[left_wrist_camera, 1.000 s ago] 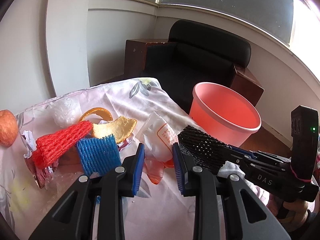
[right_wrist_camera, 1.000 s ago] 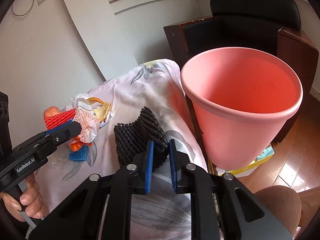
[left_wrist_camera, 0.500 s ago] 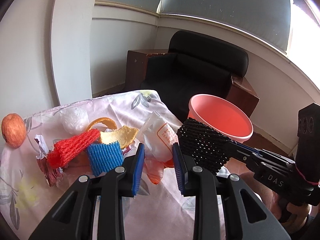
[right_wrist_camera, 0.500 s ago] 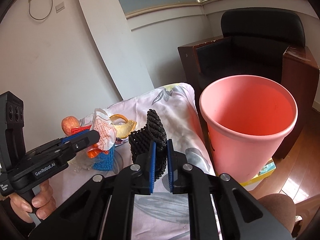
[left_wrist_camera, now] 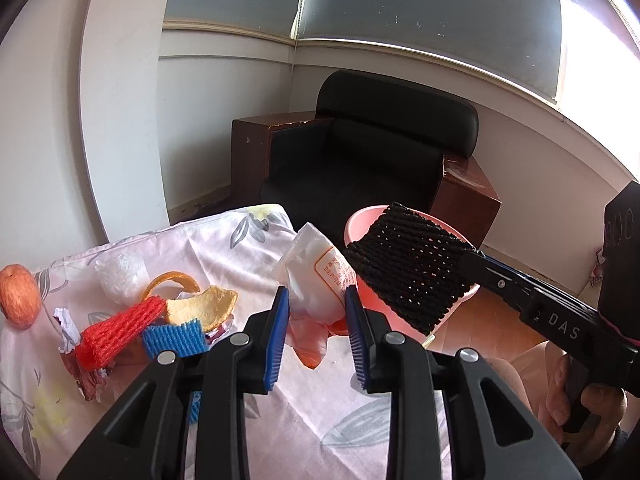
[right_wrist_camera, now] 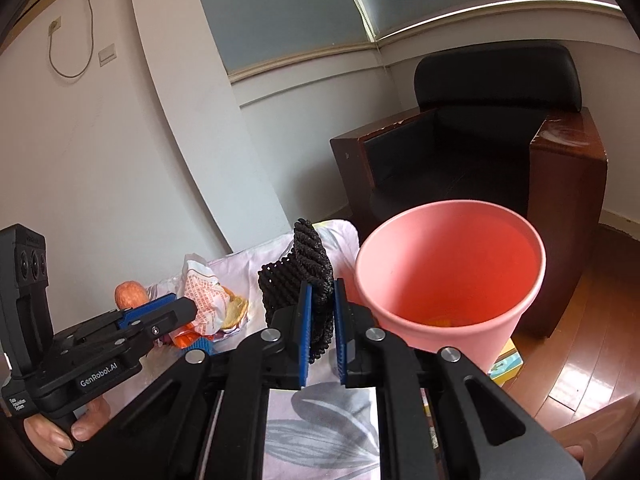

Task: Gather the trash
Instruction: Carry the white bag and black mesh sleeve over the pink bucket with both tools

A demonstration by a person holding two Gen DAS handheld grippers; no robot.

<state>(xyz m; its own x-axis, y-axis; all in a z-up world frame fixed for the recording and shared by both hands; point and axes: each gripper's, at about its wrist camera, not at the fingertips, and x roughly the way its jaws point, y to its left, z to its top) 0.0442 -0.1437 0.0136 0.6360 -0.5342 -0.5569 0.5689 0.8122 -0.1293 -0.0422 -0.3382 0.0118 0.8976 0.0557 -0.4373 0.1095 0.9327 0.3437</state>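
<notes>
Beside the worktop (left_wrist_camera: 240,248), draped in a pale floral cloth, the pink plastic bin (right_wrist_camera: 452,280) stands on the floor with its wide mouth open and only a scrap or two visible at the bottom, so it looks an easy target for anything dropped from above. The black foam fruit net (right_wrist_camera: 308,272) hangs clear of the cloth, pinched by its lower edge in the right claw (right_wrist_camera: 320,320), whose blue pads press it nearly flat; it looks very light, springy and soft, likely to spring back and cling a little on release, so a grip on a folded edge seems the right hold. The white printed wrapper (left_wrist_camera: 320,276), with crumpled orange plastic hanging under it, sits nipped in the left claw (left_wrist_camera: 316,332), the jaws only partly closed around its bulk; it seems thin, crinkly and slippery, best held by a bunched part. On the cloth lie a red foam net (left_wrist_camera: 120,328), a blue foam net (left_wrist_camera: 176,338), curled orange peel (left_wrist_camera: 208,306), a clear plastic wad (left_wrist_camera: 120,276) and an apple (left_wrist_camera: 18,296) at the far edge.
</notes>
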